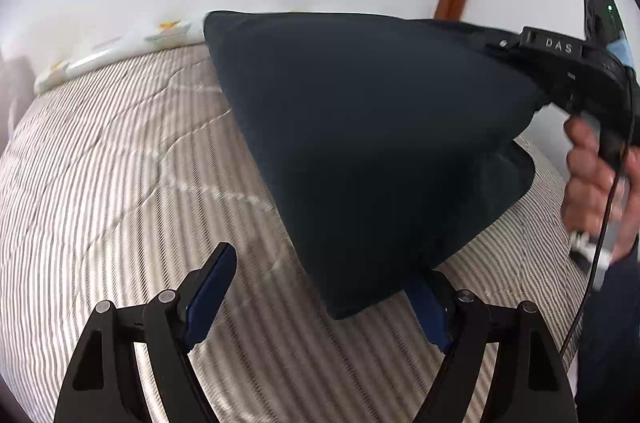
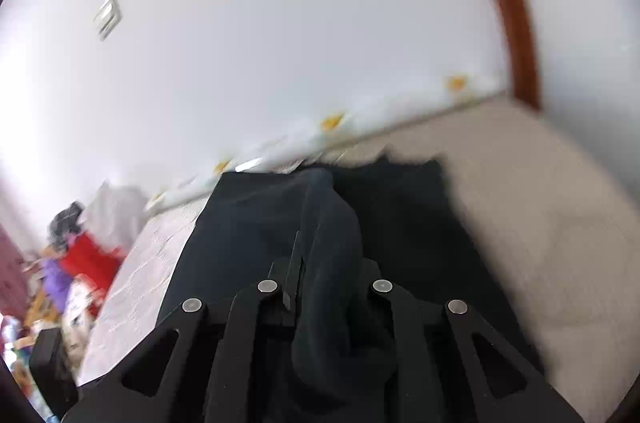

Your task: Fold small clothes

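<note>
A dark navy garment [image 1: 372, 143] hangs in the air above the striped bed cover [image 1: 120, 183]. In the left wrist view my right gripper [image 1: 532, 63] holds its upper right edge. My left gripper [image 1: 320, 287] is open, its blue-padded fingers [image 1: 212, 291] wide apart; the cloth's lowest corner hangs over the right finger, not pinched. In the right wrist view my right gripper [image 2: 320, 283] is shut on a bunched fold of the garment [image 2: 332, 231], which drapes down towards the bed.
The striped bed cover [image 2: 540, 203] fills the lower part of both views. A white wall with a brown wooden frame [image 2: 516, 23] lies behind. A patterned sheet edge [image 1: 120, 47] runs along the wall. A pile of colourful clothes and toys [image 2: 76, 263] lies at left.
</note>
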`<action>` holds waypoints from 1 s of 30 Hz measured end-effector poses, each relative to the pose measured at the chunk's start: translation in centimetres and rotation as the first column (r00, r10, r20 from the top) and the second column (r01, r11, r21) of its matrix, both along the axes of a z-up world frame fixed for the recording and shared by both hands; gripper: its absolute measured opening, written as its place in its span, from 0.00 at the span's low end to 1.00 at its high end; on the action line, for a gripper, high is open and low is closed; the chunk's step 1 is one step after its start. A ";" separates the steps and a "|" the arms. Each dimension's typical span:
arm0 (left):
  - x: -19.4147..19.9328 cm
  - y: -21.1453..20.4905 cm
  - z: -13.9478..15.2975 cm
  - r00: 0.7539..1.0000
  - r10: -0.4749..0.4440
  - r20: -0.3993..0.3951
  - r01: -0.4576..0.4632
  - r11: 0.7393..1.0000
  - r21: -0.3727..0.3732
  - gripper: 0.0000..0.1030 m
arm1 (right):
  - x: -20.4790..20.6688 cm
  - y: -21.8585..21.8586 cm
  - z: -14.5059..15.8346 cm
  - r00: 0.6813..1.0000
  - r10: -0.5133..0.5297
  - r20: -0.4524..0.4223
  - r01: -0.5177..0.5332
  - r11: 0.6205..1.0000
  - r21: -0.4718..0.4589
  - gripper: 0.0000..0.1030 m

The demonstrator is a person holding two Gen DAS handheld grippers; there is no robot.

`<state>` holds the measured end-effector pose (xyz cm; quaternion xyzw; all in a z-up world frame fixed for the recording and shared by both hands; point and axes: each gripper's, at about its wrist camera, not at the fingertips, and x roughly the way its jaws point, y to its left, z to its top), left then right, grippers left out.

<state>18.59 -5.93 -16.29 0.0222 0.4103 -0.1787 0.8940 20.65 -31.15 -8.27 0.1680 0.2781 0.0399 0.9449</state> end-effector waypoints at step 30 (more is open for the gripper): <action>0.3 -1.8 1.7 0.994 0.074 0.077 -0.075 0.997 0.008 0.17 | -1.9 -4.2 -6.4 0.971 -0.102 -0.217 0.085 0.993 -0.088 0.17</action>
